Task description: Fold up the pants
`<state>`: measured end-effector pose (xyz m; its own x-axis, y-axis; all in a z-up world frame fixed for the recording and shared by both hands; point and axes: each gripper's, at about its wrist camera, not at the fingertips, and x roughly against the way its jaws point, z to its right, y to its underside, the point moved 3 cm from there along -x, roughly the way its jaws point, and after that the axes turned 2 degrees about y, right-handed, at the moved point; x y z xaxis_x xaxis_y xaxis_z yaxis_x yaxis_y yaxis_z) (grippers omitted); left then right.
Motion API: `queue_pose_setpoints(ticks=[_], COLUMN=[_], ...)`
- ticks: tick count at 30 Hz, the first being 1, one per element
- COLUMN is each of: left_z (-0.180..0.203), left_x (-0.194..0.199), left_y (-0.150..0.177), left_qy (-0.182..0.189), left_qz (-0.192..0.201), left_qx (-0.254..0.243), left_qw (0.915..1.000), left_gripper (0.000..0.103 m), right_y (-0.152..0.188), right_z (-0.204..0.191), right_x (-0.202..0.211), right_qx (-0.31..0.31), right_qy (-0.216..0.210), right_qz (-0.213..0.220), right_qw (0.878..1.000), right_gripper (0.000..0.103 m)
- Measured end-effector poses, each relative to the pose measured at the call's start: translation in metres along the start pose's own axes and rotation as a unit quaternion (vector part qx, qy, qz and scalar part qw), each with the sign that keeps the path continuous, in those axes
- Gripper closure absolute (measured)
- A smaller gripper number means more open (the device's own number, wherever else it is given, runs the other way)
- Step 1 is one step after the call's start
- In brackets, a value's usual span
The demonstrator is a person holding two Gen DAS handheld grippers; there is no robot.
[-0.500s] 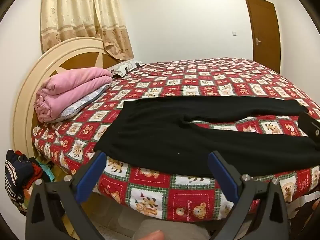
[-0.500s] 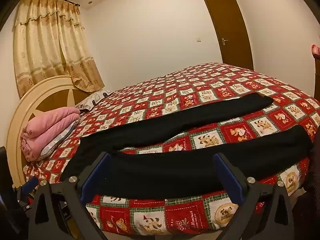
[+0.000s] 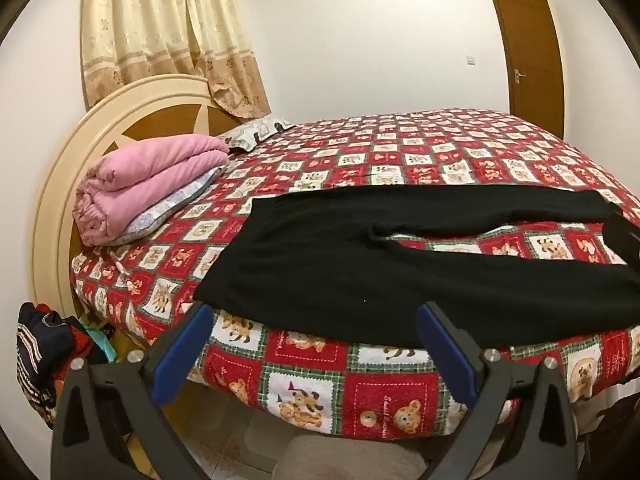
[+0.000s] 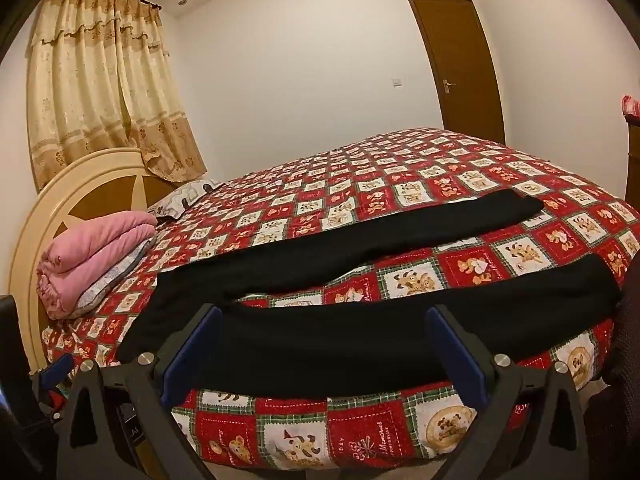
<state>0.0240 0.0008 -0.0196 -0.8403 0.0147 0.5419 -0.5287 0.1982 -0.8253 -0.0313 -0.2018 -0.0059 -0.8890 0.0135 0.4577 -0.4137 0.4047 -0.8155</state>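
Two grippers hang just short of the near edge of the bed, each angled down toward it with its blue-padded jaws spread wide and nothing between them. The left gripper [image 3: 314,336] faces the waist end of the black pants [image 3: 384,264], its tips over the hanging side of the red bear-print bedspread [image 3: 400,152], close to the cloth but not touching it. The right gripper [image 4: 324,340] sits further right along the same edge, its jaws framing the near leg of the pants [image 4: 320,340] without pressing on it; part of it shows as a dark block at the right edge of the left view.

The pants lie flat and unfolded along the near side of the bed, their long axis running left to right, parallel to the near edge. The waistband is at the left, toward the headboard [image 3: 132,108]; both legs point right. The near leg follows the mattress edge, the far leg lies further in, and a narrow wedge of bedspread shows between them, widening to the right.

Left of the waist, a folded pink blanket [image 3: 148,188] rests against the headboard. A curtain [image 3: 168,36] hangs behind it, and a brown door [image 3: 528,56] stands at the far right.
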Motion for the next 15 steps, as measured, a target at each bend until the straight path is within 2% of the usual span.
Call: queue_pose_setpoints(ticks=[15], left_z=[-0.0005], left_x=[-0.0008], left_y=[0.0012], left_qy=[-0.005], left_qz=[-0.002], left_qx=[-0.001], left_qw=[1.0], left_gripper=[0.0], right_y=[0.0098], right_z=[-0.0089], right_x=[-0.0056], right_qx=[0.014], right_qy=[0.002], right_qz=[-0.002], right_qw=[1.0], right_gripper=[0.001])
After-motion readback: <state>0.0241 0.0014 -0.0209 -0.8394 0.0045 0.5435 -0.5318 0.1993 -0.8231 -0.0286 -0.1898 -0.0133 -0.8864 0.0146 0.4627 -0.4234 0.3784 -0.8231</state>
